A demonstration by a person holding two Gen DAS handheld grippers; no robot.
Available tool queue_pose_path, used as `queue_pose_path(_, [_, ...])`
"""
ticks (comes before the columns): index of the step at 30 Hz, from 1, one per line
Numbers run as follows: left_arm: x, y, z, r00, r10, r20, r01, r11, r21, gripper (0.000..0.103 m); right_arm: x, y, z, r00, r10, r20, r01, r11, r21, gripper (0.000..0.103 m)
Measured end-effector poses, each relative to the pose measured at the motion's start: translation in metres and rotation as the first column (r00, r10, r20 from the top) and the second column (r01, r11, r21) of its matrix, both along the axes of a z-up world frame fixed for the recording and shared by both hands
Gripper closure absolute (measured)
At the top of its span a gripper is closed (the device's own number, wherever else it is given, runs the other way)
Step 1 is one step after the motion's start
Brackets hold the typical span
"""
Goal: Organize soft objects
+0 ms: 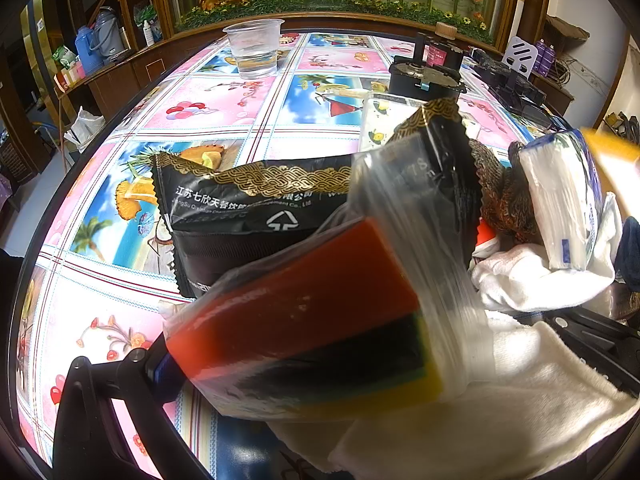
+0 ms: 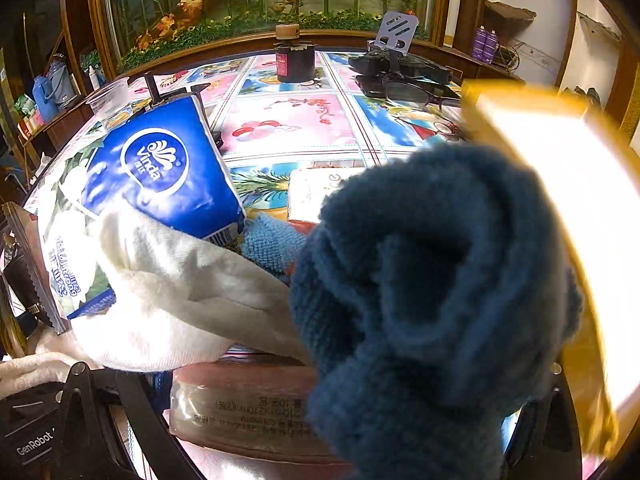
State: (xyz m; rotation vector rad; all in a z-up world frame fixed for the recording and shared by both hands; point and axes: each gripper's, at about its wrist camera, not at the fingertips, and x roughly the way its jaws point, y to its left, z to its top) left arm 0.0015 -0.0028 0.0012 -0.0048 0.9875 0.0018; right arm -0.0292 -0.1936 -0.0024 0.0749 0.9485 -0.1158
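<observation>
In the left wrist view my left gripper (image 1: 312, 364) is shut on a plastic-wrapped pack of sponges (image 1: 304, 320), red, dark green and yellow, held above the table. Behind it lie a black foil packet (image 1: 248, 216), a brown patterned cloth (image 1: 500, 196), a tissue pack (image 1: 560, 200) and white towels (image 1: 520, 280). In the right wrist view my right gripper (image 2: 420, 380) is shut on a dark blue knitted cloth (image 2: 432, 300); its jaws are mostly hidden. A yellow-edged sponge (image 2: 560, 220) is close on the right. The blue Vinda tissue pack (image 2: 160, 172) leans on a white towel (image 2: 180, 292).
The table has a floral patterned cover (image 1: 224, 100). A plastic cup of water (image 1: 256, 48) stands at the far side, with a black device (image 1: 424, 72). A dark jar (image 2: 294, 60), glasses (image 2: 412, 94), a light blue cloth (image 2: 272, 240) and a brown wrapped pack (image 2: 248, 412) show in the right wrist view.
</observation>
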Motion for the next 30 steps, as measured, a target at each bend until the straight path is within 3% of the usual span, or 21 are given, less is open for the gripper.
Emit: queue_pose_path(30, [-0.0006, 0.0004, -0.0010, 1.000, -0.012, -0.005, 0.012, 1.000, -0.001, 0.000, 0.0034, -0.0004, 0.0006, 1.000, -0.022, -0.001, 0.022, 1.000, 0.002, 0.001])
